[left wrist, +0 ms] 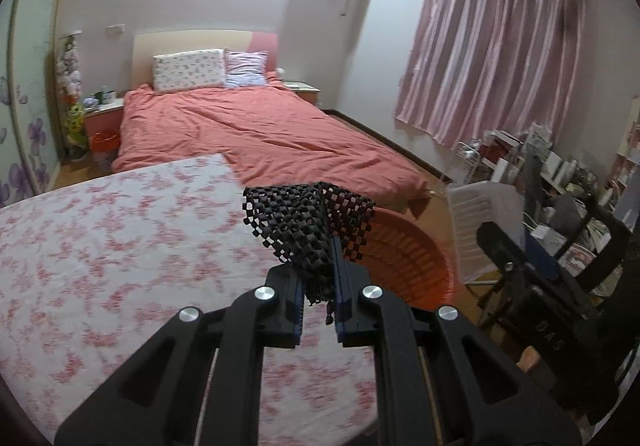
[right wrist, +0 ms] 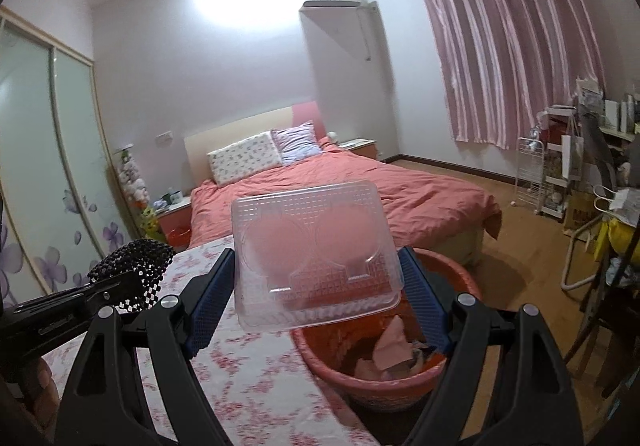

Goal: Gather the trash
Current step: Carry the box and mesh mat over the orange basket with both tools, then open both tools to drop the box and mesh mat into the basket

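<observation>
My left gripper [left wrist: 318,282] is shut on a crumpled black mesh mat [left wrist: 308,226] and holds it over the right edge of the floral table, next to the red basin [left wrist: 416,262]. It also shows in the right wrist view [right wrist: 132,266] at the left. My right gripper [right wrist: 320,286] is shut on a clear plastic tray [right wrist: 316,250], held flat between the blue pads [right wrist: 424,298] above the rim of the red basin [right wrist: 384,382]. The basin sits on the floor beside the table and holds crumpled paper scraps [right wrist: 392,350].
The table has a pink floral cloth [left wrist: 120,266]. A bed with a coral duvet [left wrist: 260,133] lies beyond. A white rack [left wrist: 484,230] and a cluttered black chair [left wrist: 560,274] stand to the right. Pink curtains [right wrist: 512,45] hang at the far right.
</observation>
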